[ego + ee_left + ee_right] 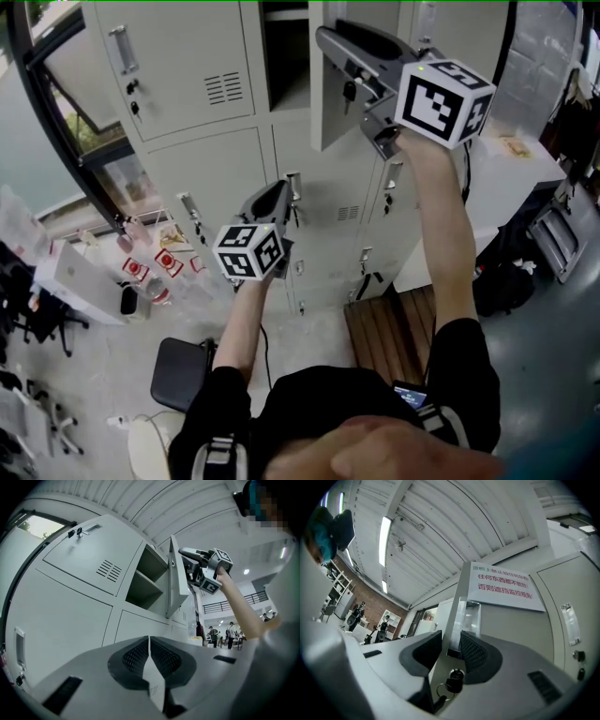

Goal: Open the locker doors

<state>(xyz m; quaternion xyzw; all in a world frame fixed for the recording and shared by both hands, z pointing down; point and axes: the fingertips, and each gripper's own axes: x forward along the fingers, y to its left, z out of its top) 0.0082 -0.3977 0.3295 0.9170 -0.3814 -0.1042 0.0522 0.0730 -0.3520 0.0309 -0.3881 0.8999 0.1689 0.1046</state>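
The right gripper [451, 641] was clamped on the free edge of the upper door [506, 620], just above its key [454, 680], probably because that hold gave the longest lever for swinging it. The door stood partly open, clear of its compartment [286, 56]. The left gripper [149, 651] hung lower, jaws together and empty, facing the closed doors [202, 178].

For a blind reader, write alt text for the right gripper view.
The right gripper clamps the edge of an open locker door, with a key hanging just below the jaws. Above them is a sign with red print.
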